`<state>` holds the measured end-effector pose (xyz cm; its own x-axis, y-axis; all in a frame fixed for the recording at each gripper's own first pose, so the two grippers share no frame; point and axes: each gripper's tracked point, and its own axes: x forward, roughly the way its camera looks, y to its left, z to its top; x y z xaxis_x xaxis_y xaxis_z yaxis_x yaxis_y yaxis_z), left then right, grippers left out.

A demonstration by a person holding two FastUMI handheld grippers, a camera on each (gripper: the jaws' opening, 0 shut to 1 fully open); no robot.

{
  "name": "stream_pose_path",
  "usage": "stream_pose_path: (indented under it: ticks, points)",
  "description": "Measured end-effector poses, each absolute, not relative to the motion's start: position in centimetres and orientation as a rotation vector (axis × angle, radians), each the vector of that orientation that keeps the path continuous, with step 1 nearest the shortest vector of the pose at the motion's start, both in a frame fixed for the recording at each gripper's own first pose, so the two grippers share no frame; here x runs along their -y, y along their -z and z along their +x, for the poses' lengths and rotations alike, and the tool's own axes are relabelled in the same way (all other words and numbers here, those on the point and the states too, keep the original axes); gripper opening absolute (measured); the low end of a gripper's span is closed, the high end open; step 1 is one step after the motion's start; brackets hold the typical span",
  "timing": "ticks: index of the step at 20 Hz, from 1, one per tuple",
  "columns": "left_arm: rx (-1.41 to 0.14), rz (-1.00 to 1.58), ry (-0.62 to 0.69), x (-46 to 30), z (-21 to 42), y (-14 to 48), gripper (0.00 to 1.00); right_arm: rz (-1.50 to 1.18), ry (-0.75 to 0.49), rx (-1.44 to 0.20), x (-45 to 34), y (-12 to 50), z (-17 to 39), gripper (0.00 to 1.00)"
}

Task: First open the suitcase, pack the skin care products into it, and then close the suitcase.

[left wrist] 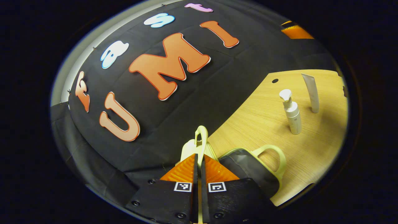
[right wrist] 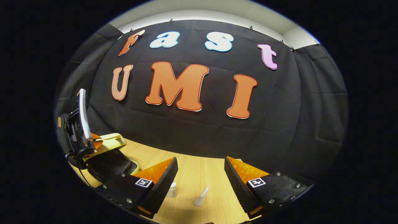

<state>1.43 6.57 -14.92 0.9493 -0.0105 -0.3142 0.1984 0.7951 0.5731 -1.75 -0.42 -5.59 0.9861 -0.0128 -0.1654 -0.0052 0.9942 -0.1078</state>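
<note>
Here, in the left gripper view, the left gripper (left wrist: 199, 161) is seen with its fingers pinched on a pale yellow-green handle (left wrist: 201, 140) of the suitcase (left wrist: 248, 168), the loop rising between the fingertips toward 12 o'clock. A second matching handle (left wrist: 273, 158) is seen at 3 o'clock of the fingers, arching over the suitcase's dark body, which lies on the wooden table (left wrist: 264, 118). Well apart, toward 2 o'clock, a white pump bottle (left wrist: 293, 113) is stood upright, with a white tube (left wrist: 312, 92) standing just beyond it.

In the right gripper view, the right gripper (right wrist: 200, 174) is held with its fingers spread wide above the table (right wrist: 199, 168); the pump bottle (right wrist: 172, 189) and the tube (right wrist: 201, 196) are seen low between them. At 9 o'clock, the left gripper (right wrist: 77, 130) is shown at the suitcase (right wrist: 107, 163), whose handle (right wrist: 112, 139) is raised.
</note>
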Motion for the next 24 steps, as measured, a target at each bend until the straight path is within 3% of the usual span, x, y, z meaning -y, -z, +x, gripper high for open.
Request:
stream_pose_path:
  ticks: [12,24]
  points:
    - [-0.239,0.593,0.16,-9.2,1.2,14.0,0.05,-0.172,0.092,-0.183,-1.1,4.8,-0.5,0.96]
    - [-0.188,0.4,0.08,-20.2,3.6,12.0,0.05,-0.228,0.16,-0.216,-5.2,4.1,0.7,0.96]
